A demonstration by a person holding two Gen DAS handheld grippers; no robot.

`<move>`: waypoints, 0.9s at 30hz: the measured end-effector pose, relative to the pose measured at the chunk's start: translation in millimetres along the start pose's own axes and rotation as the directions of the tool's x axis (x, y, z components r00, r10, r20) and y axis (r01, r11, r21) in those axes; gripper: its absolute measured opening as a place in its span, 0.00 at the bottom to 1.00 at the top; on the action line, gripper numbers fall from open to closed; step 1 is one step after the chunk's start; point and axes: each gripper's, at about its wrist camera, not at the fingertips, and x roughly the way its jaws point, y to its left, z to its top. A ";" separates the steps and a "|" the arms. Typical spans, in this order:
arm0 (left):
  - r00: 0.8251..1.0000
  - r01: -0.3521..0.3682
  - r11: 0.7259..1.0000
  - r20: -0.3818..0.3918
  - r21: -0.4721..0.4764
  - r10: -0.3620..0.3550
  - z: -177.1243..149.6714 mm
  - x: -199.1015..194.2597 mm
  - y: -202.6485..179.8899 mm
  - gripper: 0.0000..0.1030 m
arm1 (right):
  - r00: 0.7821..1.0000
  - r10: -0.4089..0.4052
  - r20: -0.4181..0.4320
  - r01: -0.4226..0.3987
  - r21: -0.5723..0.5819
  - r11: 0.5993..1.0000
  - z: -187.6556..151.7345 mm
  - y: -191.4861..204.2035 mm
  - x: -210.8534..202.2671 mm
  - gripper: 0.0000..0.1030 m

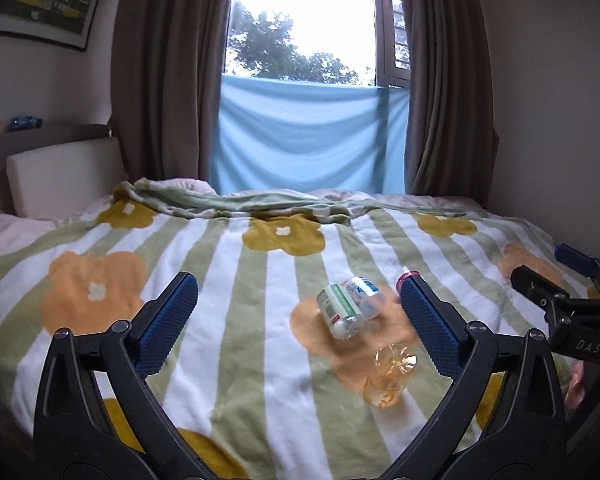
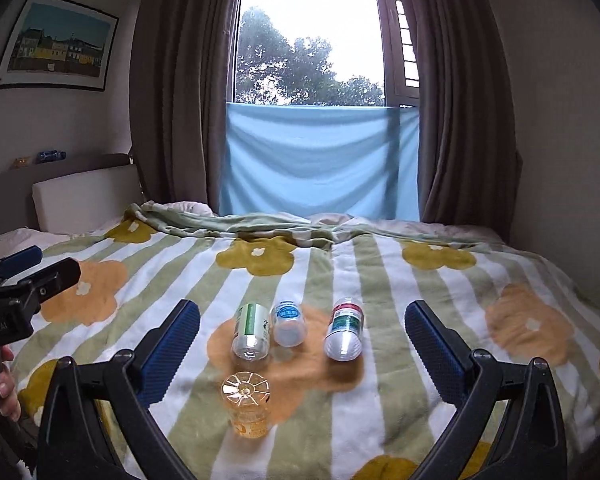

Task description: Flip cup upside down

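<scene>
On the bed (image 2: 380, 400), the orange cup (image 2: 246, 404) apparently stood already inverted, so both hand-held grippers, left (image 1: 300, 316) and right (image 2: 302, 340), were held open, empty.

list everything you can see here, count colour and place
cup: 1, clear orange, on the blanket nearest the cameras, base up
bottles: 3, clear plastic with green, blue and red-green labels, lying on the blanket beyond the cup
blanket: 1, green and white stripes with orange and mustard flowers, covering the bed
curtains: 2, brown, either side of the window
cloth: 1, light blue, across the lower window
picture: 1, framed, wall at left
headboard cushion: 1, white, left of the bed
left hand-held gripper: 1, black with blue pads, open, empty
right hand-held gripper: 1, black with blue pads, open, empty
</scene>
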 end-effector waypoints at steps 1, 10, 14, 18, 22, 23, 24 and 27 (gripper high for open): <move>1.000 -0.002 1.000 0.001 0.000 0.002 -1.7 -1.2 -0.5 0.98 | 1.000 -0.010 0.004 0.010 0.002 1.000 -0.6 -0.5 -2.4 1.00; 1.000 -0.006 1.000 0.005 -0.004 0.006 -12.2 -5.8 0.5 0.98 | 0.998 -0.048 0.043 0.049 -0.012 0.999 -7.2 0.3 -8.4 1.00; 1.000 -0.013 1.000 0.016 -0.008 0.013 -13.1 -9.2 1.1 0.98 | 0.998 -0.045 0.053 0.046 -0.014 0.999 -5.3 2.2 -8.1 1.00; 1.000 -0.025 1.000 0.011 -0.007 0.025 -12.0 -8.2 1.1 1.00 | 0.997 -0.051 0.055 0.052 -0.014 0.999 -5.2 3.3 -7.5 1.00; 1.000 -0.020 0.999 0.016 -0.025 0.020 -10.9 -9.3 3.1 1.00 | 0.997 -0.061 0.053 0.062 -0.020 0.998 -3.7 4.7 -7.6 1.00; 1.000 -0.018 0.999 0.016 -0.029 0.019 -10.4 -8.9 3.8 1.00 | 0.997 -0.062 0.053 0.063 -0.018 0.998 -3.6 4.5 -8.2 1.00; 1.000 -0.017 0.999 0.016 -0.030 0.018 -9.9 -8.8 4.5 1.00 | 0.997 -0.063 0.055 0.064 -0.016 0.998 -3.7 4.3 -8.8 1.00; 1.000 -0.019 0.999 0.018 -0.030 0.020 -10.2 -9.5 5.1 1.00 | 0.996 -0.063 0.057 0.063 -0.008 0.998 -3.4 3.5 -9.6 1.00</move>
